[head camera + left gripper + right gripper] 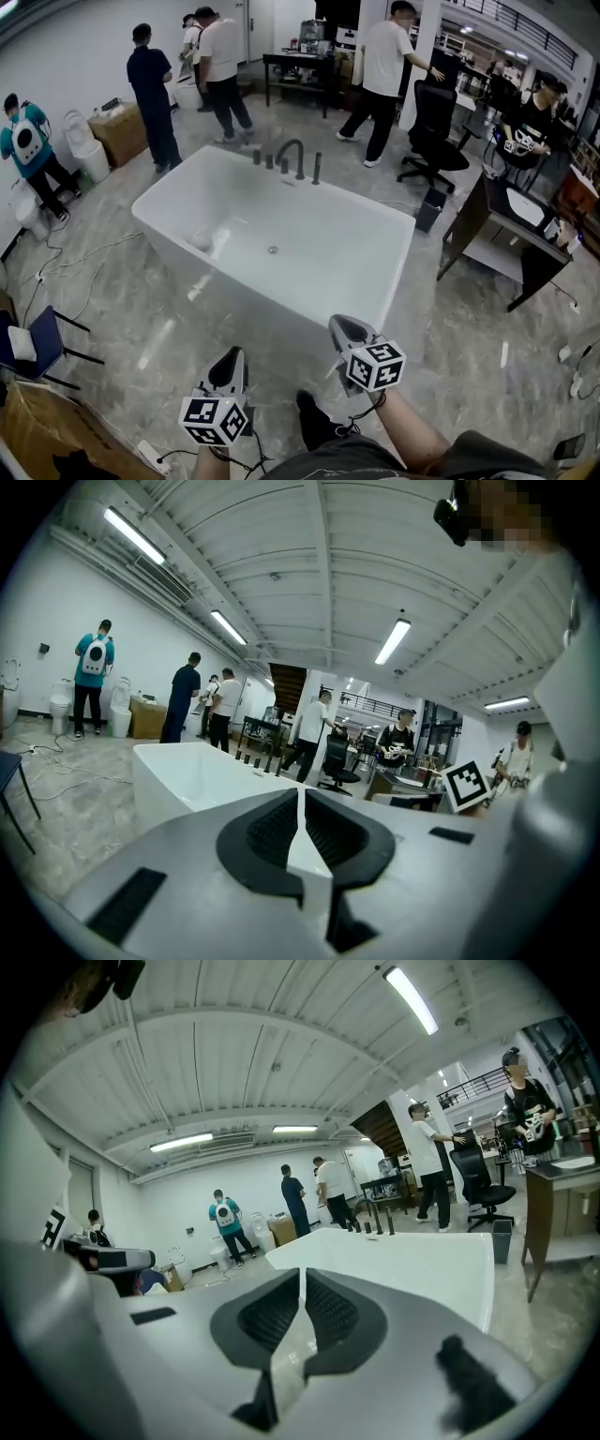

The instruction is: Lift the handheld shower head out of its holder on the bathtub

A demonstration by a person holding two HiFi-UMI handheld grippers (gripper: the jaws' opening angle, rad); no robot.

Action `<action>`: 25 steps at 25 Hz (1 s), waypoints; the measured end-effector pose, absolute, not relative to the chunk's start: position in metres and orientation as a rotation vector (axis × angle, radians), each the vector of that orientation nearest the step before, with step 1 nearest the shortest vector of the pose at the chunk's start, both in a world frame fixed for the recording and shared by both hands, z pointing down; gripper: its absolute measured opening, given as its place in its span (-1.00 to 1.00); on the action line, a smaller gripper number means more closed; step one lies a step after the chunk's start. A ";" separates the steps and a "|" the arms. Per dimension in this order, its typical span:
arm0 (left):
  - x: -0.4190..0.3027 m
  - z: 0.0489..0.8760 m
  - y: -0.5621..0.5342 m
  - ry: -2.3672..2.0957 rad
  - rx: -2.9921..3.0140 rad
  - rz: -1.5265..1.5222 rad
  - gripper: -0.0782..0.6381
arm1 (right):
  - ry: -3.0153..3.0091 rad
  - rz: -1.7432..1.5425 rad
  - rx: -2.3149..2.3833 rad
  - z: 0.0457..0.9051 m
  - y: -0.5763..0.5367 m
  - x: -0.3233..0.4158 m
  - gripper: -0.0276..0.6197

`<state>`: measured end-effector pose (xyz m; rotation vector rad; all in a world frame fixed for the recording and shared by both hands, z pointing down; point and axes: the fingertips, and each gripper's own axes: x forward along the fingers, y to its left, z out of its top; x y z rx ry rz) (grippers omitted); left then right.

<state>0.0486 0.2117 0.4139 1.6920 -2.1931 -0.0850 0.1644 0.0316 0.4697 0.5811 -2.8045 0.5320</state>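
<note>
A white freestanding bathtub [394, 225] stands in the middle of the marble floor. On its far rim is a row of dark fittings: small knobs, an arched faucet [291, 153] and, at the right end, the slim upright handheld shower head [317, 169] in its holder. Both grippers are low on the near side of the tub, well short of the fittings. My left gripper [232, 354] is shut with nothing in it. My right gripper [339, 323], close to the tub's near wall, is also shut and empty. In the right gripper view the fittings [380, 1218] show beyond the tub [422, 1260].
Several people stand beyond the tub. A black office chair [433, 127] and a dark desk [506, 234] are at the right, a black table [300, 70] at the back. A folding chair [42, 342], cables, a cardboard box [120, 131] and toilets [84, 145] line the left.
</note>
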 end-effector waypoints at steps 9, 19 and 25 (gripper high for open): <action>-0.008 0.409 0.126 -2.203 1.679 -0.065 -0.69 | -2.798 0.569 0.595 0.476 -0.060 0.113 -0.81; -0.041 0.406 0.041 -2.210 1.705 -0.060 -0.69 | -2.804 0.606 0.592 0.486 -0.143 0.072 -0.81; -0.044 0.395 0.013 -2.183 1.772 -0.101 -0.69 | -2.784 0.591 0.561 0.490 -0.157 0.064 -0.81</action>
